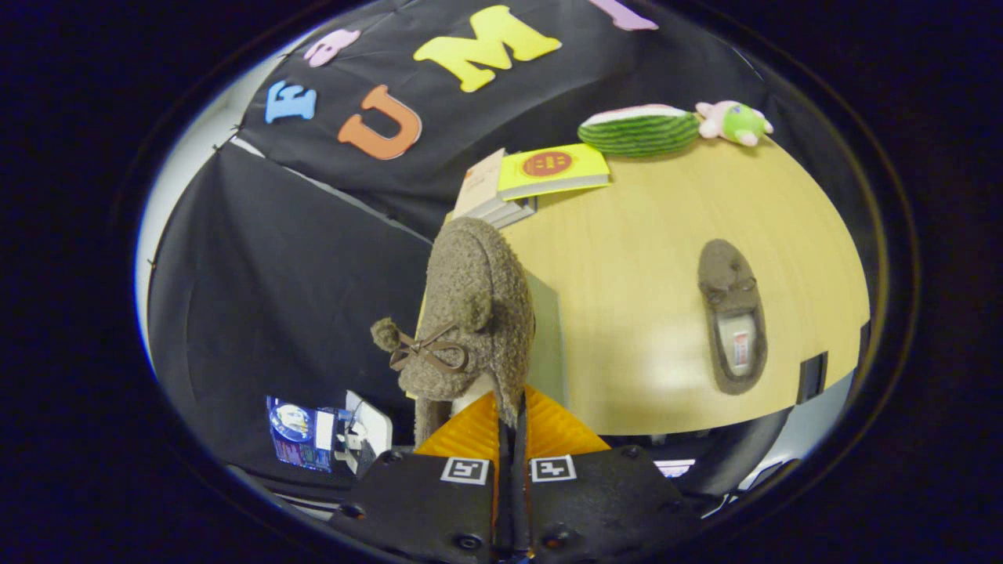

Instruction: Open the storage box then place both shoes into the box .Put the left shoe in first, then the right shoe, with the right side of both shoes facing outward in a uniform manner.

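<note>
A fuzzy brown shoe (470, 313) with a thin bow hangs lifted off the table, my gripper (511, 419) shut on its heel rim. Both fingers press the rim from either side, and the shoe stands upright just ahead of them, toe pointing away. The second brown shoe (731, 317) lies flat on the round wooden table (627, 258), sole down, well off to the right of the fingers. A pale green-grey panel (546, 337), likely part of the storage box, shows right behind the held shoe; most of it is hidden by the shoe.
At the far side of the table lies a stack of books (541, 176) with a yellow one on top. Beyond them rest a watermelon-slice plush (639, 129) and a small green and pink plush (735, 123). Black cloth walls stand to the left and behind.
</note>
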`<act>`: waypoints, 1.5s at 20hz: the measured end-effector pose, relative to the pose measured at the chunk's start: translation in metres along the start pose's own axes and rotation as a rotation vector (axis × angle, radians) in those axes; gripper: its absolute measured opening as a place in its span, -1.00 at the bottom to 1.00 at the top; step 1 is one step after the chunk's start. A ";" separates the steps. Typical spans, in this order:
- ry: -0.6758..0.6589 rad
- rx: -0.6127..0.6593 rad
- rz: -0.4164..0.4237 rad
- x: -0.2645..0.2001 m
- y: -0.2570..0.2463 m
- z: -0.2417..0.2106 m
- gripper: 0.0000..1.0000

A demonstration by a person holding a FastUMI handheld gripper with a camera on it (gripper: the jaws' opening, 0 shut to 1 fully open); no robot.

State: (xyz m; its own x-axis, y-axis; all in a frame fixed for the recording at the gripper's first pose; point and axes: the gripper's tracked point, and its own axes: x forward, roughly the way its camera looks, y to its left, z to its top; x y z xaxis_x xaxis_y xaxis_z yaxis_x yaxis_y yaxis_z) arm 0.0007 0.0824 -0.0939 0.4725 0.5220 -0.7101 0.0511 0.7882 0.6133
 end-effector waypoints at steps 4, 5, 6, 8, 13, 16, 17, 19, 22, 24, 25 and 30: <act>0.006 -0.071 0.016 0.018 0.068 0.001 -0.87; 0.013 -0.076 0.012 0.027 0.080 0.000 -0.87; 0.019 -0.076 0.012 0.037 0.093 -0.002 -0.87; 0.032 -0.077 0.011 0.063 0.114 -0.006 -0.87; 0.104 -0.026 -0.060 0.147 0.104 -0.019 -0.87; 0.169 0.027 -0.135 0.186 0.082 -0.038 -0.88; 0.186 0.019 -0.146 0.199 0.077 -0.041 -0.88; 0.186 0.034 -0.133 0.213 0.077 -0.044 -0.87; 0.189 0.065 -0.125 0.225 0.076 -0.046 -0.76; 0.185 0.062 -0.094 0.228 0.083 -0.043 -0.54; 0.192 0.055 -0.063 0.227 0.090 -0.045 -0.43; 0.149 -0.045 -0.007 0.207 0.105 -0.036 0.02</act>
State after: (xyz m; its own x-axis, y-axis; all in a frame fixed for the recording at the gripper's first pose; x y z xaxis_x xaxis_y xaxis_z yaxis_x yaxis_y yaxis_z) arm 0.0724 0.2853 -0.1889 0.3362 0.5566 -0.7598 0.0128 0.8039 0.5946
